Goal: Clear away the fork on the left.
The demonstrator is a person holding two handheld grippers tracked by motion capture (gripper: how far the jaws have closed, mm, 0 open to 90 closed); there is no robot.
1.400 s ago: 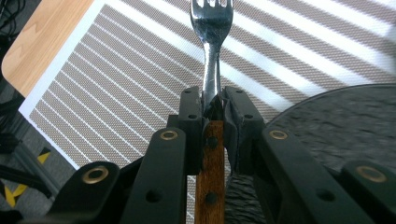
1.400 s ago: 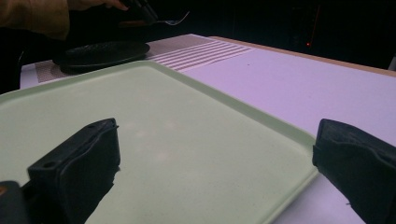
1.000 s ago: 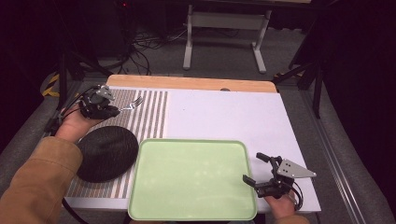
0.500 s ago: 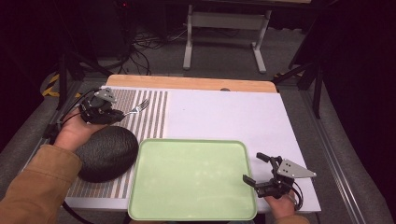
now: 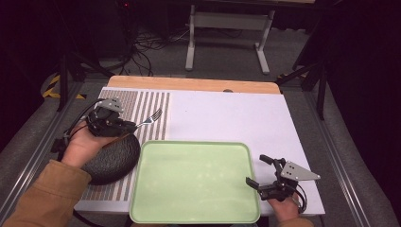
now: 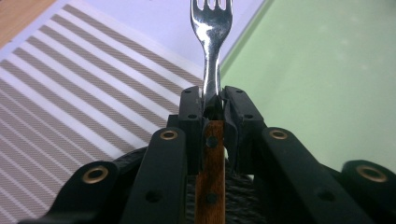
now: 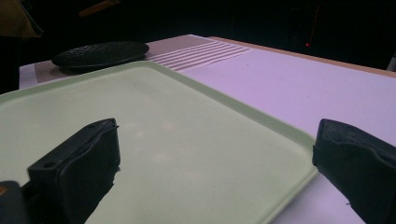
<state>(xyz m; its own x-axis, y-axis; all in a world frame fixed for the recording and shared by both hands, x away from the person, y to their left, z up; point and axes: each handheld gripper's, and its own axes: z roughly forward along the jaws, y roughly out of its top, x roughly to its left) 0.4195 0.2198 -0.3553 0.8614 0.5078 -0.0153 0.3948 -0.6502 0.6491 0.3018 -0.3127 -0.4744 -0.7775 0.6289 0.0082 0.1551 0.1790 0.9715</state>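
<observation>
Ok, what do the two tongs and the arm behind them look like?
Both the left tongs and right tongs are black, with a grey three-cornered plate on top and a black cable trailing. Brass-coloured rivets show on the left one's linkage. The left arm wears an orange-brown sleeve.

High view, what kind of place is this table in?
Probably a lab or workshop set up for recording, not a dining room: metal rails flank the table, loose cables lie on the floor, and a bare desk frame stands behind.

Overhead light falls evenly on the table [image 5: 227, 113], and the room behind its far edge is nearly black. The tray [image 5: 194, 179] shows soft glare. Both gripper views are blurred up close.
</observation>
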